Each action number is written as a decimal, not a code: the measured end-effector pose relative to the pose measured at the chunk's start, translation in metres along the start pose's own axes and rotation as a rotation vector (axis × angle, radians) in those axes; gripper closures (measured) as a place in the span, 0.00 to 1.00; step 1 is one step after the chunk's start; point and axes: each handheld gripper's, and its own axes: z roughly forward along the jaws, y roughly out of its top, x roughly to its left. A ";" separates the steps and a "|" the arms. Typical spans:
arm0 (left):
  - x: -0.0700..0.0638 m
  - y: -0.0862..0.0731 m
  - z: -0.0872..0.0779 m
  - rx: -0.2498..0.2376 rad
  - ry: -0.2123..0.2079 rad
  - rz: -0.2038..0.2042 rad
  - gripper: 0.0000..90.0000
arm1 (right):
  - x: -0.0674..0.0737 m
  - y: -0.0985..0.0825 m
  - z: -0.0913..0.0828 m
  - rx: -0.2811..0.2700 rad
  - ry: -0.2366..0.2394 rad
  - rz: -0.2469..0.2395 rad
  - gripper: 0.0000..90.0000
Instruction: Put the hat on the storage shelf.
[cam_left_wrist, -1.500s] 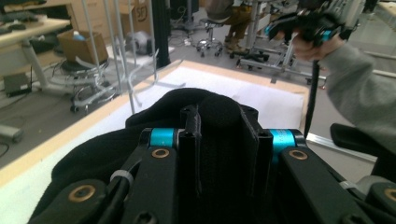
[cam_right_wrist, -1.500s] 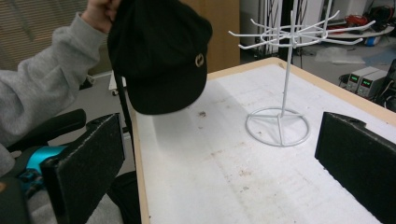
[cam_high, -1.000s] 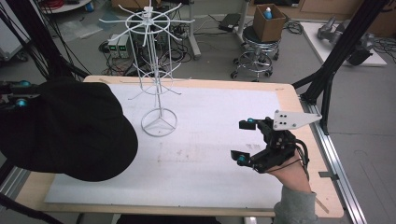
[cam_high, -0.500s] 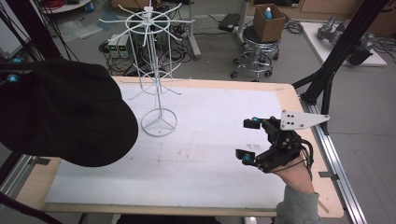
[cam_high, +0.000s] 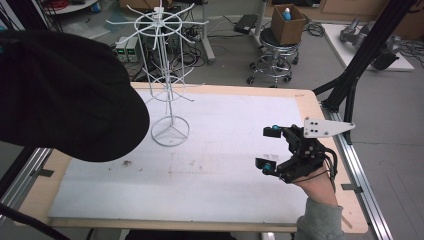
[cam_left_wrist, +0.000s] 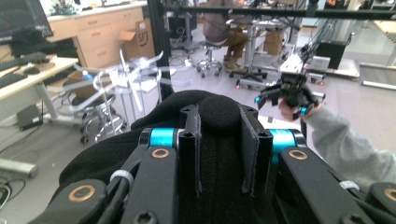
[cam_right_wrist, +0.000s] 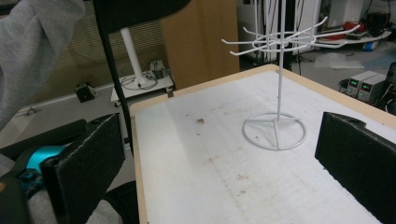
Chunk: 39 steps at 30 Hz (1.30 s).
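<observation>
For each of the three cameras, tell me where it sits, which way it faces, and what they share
High view: above the person's side, looking forward and down at the table; right gripper, hand, sleeve and black cap show.
Left gripper view: on the left gripper, jaws pinching the cap, facing the right gripper.
Right gripper view: on the right gripper, looking between its open jaws across the table.
Shared: the white wire rack appears in all three.

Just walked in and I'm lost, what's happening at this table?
A person works with two handheld grippers. The left gripper is clamped on a black cap, held in the air at the table's left near the white wire rack. The right gripper hovers open and empty over the white mat.
</observation>
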 end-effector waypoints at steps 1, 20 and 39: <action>0.000 0.004 0.000 -0.003 -0.001 0.005 0.80 | 0.000 0.000 0.000 0.000 -0.003 0.001 0.01; 0.026 0.049 0.038 -0.014 -0.093 0.068 0.80 | 0.005 0.001 -0.005 -0.006 -0.041 -0.009 0.01; 0.032 0.029 0.058 0.047 -0.091 0.049 0.80 | 0.006 -0.002 -0.008 -0.003 -0.040 -0.003 0.01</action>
